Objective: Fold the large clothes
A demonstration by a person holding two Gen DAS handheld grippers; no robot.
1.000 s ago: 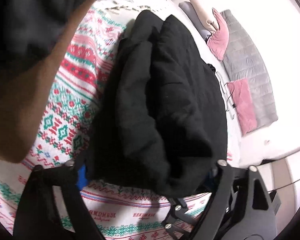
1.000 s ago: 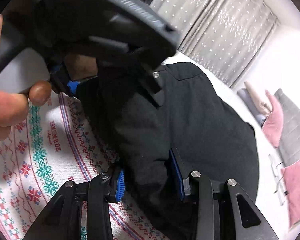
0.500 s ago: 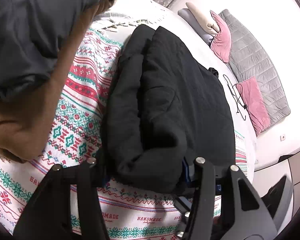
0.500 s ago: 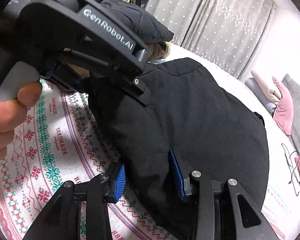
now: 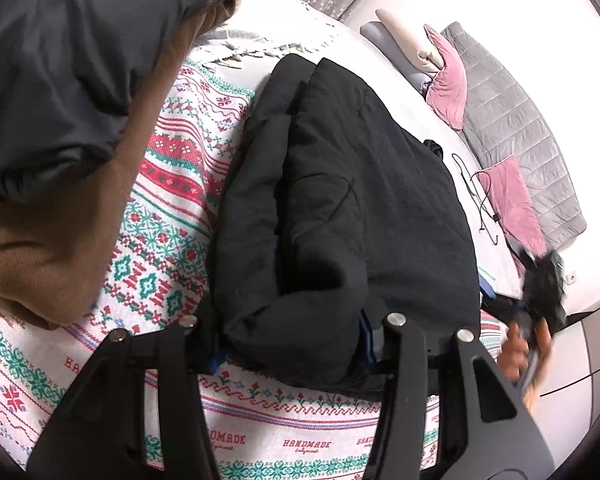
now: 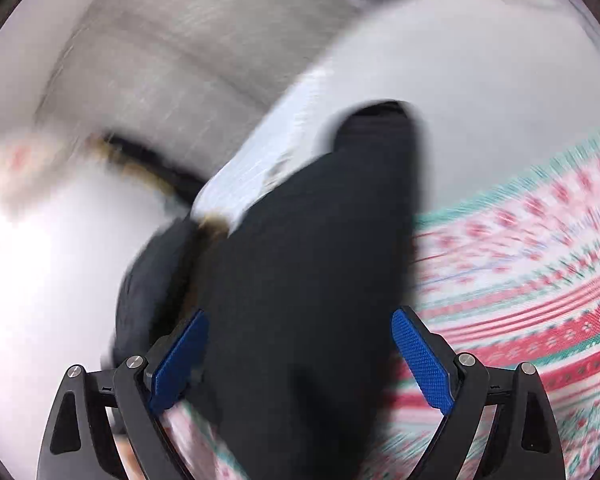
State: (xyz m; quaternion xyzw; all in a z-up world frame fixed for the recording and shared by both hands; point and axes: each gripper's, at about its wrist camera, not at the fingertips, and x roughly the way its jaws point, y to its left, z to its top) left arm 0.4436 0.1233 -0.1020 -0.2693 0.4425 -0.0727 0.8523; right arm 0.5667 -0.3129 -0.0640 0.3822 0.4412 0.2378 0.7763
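A black padded jacket [image 5: 340, 208] lies folded on a patterned red, green and white blanket [image 5: 168, 216]. My left gripper [image 5: 292, 344] has its jaws around the jacket's thick near fold, the fabric bulging between them. My right gripper [image 6: 300, 344] is open, its blue pads [image 6: 420, 356] wide apart over the black jacket [image 6: 308, 300]; that view is heavily blurred. In the left wrist view the right gripper [image 5: 540, 292] and the hand holding it show at the far right, beside the jacket's edge.
A folded brown garment [image 5: 72, 236] with a dark grey one [image 5: 72, 60] on top lies at the left on the blanket. Pink pillows [image 5: 448, 80], a grey quilt [image 5: 520, 128] and a black cable [image 5: 480, 196] lie on the white bed beyond.
My right gripper has let go of the jacket, opened wide and swung away fast to the jacket's right side. The left gripper stays on the near fold, which now lies lower on the blanket.
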